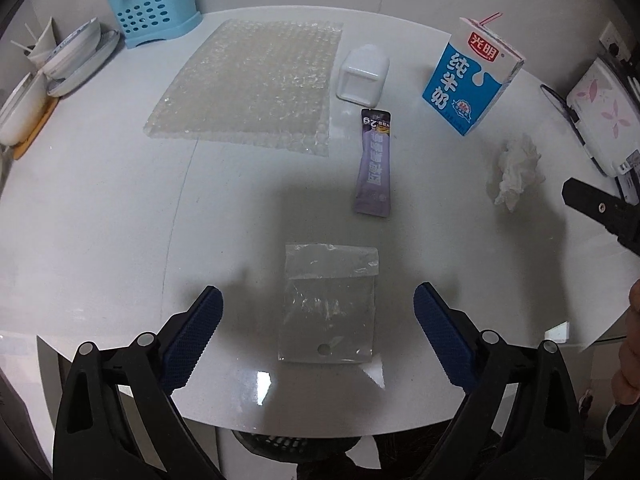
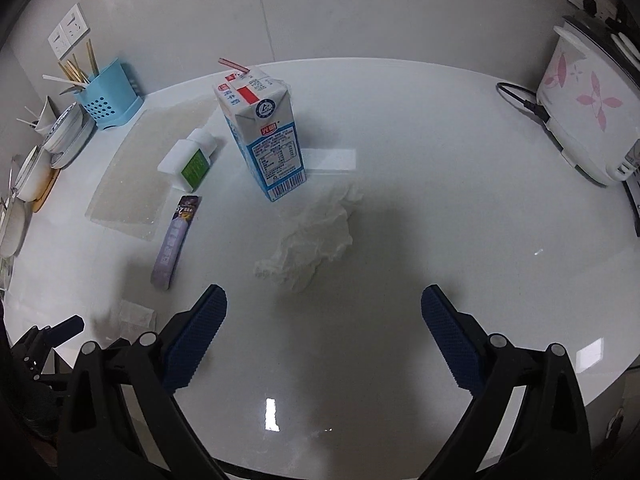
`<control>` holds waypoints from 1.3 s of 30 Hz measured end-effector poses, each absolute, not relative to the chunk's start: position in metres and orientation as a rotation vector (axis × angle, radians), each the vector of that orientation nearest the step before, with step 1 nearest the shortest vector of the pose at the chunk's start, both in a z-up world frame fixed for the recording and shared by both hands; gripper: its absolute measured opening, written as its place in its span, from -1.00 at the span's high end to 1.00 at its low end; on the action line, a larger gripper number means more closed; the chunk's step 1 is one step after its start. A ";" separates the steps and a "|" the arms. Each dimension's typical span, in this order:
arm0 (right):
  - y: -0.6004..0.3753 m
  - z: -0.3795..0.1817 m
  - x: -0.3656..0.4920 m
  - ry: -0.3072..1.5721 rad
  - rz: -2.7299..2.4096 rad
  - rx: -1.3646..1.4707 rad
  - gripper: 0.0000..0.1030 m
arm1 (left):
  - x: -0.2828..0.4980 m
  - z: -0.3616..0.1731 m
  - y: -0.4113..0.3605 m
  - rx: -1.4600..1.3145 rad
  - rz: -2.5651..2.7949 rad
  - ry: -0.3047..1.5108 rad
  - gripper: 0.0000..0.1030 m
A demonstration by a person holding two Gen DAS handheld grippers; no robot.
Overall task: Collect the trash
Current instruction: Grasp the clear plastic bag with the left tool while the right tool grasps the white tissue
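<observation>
A small clear plastic bag lies flat on the white table between the spread fingers of my left gripper, which is open and hovering above it. Beyond it lie a purple sachet, a bubble-wrap sheet, a white pill bottle, a blue and white milk carton with a straw, and a crumpled tissue. My right gripper is open and empty, just short of the crumpled tissue. The milk carton stands behind it; the sachet lies left.
Stacked bowls and plates and a blue utensil holder stand at the far left. A flowered rice cooker with its cord sits at the right. A dark bin shows below the table's front edge. A person's hand is at the right.
</observation>
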State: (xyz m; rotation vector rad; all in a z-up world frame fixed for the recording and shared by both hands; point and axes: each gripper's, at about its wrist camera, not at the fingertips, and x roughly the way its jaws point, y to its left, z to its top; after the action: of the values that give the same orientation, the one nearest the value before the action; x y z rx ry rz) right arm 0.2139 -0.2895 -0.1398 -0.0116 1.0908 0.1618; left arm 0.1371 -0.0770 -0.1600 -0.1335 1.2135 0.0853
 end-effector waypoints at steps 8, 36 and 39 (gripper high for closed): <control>-0.292 -0.152 0.250 1.141 0.177 -0.012 -0.66 | 0.149 -0.182 -0.077 -0.149 0.136 1.271 -0.67; -0.280 -0.199 0.279 1.241 0.196 -0.059 0.54 | 0.152 -0.183 -0.092 -0.142 0.177 1.291 -0.07; -0.278 -0.200 0.279 1.247 0.205 -0.060 0.75 | 0.151 -0.183 -0.090 -0.154 0.175 1.290 -0.06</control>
State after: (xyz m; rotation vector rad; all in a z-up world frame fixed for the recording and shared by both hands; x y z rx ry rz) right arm 0.2786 -0.2780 -0.1997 -0.0601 1.2471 0.2049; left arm 0.1510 -0.0902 -0.1827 -0.1543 1.2897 0.1754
